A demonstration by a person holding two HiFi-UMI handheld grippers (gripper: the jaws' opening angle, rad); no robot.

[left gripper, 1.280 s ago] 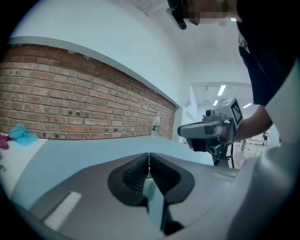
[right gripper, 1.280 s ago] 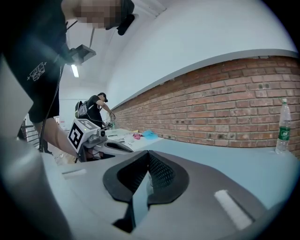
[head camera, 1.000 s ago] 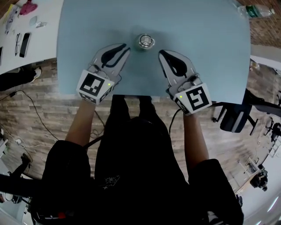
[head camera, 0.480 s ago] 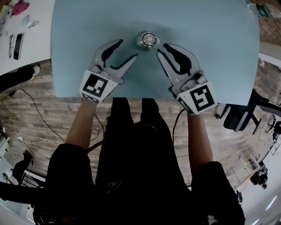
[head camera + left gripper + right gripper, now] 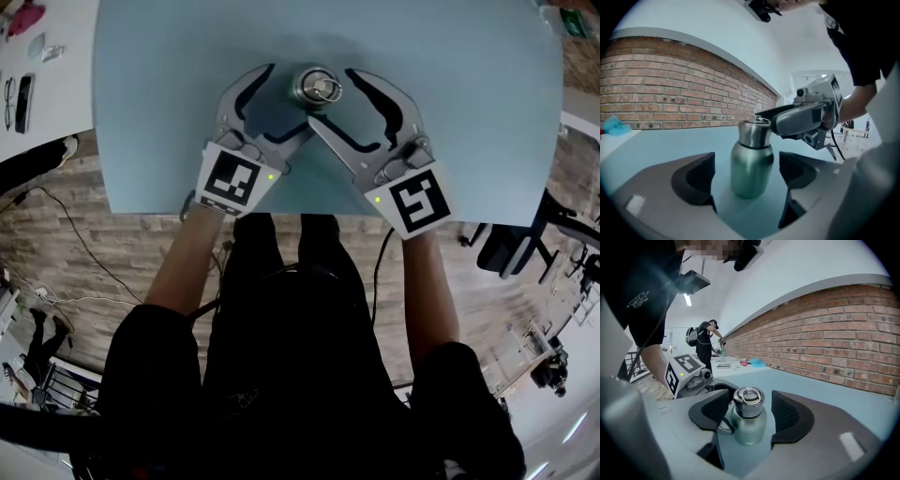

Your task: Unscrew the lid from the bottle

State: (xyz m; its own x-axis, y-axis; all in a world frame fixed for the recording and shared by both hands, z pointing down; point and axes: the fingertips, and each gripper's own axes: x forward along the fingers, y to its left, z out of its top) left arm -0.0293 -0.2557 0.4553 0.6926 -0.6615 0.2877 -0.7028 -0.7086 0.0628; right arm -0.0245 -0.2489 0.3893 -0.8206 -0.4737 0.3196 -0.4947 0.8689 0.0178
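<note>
Both opening tongs (image 5: 289, 98) (image 5: 330, 97) newly astride bottle (image 5: 317, 87)

No words, brands or numbers can be read: the black-and-white square patterns on the left marker cube (image 5: 232, 180) and the right marker cube (image 5: 415, 202) spell nothing, and a small mark low on the bottle (image 5: 748, 423) is too faint to read.

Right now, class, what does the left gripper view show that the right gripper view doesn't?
Only the left gripper view: the right gripper from outside, at the silver lid. Only the right gripper view: the left gripper from outside, and a distant standing person. Both: the lidded green metal bottle, upright on the pale blue table, between opening jaws not touching it; a brick wall.
</note>
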